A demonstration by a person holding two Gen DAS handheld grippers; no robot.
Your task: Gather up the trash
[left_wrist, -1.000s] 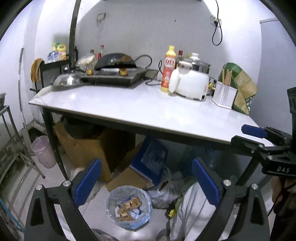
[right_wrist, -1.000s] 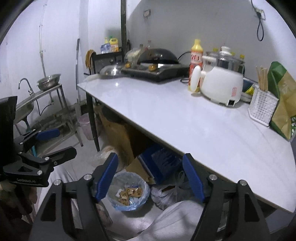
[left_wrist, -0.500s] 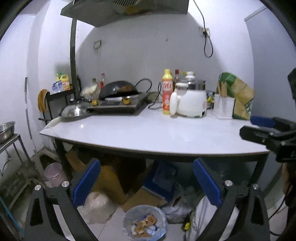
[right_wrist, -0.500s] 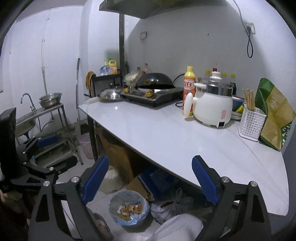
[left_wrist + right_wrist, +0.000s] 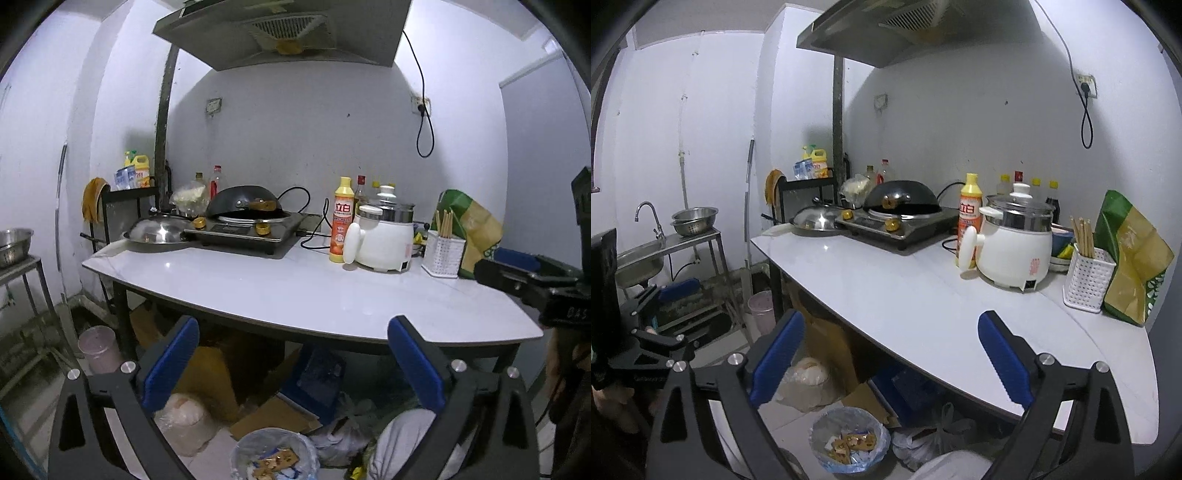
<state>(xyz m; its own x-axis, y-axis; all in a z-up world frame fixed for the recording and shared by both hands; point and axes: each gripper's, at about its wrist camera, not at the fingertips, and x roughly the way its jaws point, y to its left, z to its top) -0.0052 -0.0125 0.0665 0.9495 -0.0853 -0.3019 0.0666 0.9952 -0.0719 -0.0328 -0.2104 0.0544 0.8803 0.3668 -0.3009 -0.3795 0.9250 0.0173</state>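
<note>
1. On the table (image 5: pixel 894 295), the stove (image 5: pixel 897 225) stands at the back left, with a wok (image 5: pixel 903 197) on it.
2. A lid (image 5: pixel 814 219) lies left of the stove.
3. Right of the stove stand a bottle (image 5: pixel 969 210), then a cooker (image 5: pixel 1015 243), then a basket (image 5: pixel 1087 277).
4. The bin (image 5: pixel 849 443) is on the floor under the table's front edge.

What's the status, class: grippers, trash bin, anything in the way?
Left gripper open, empty. Right gripper opening, nothing between jaws. Trash bin on floor under table, scraps inside. Table edge overhangs it.
</note>
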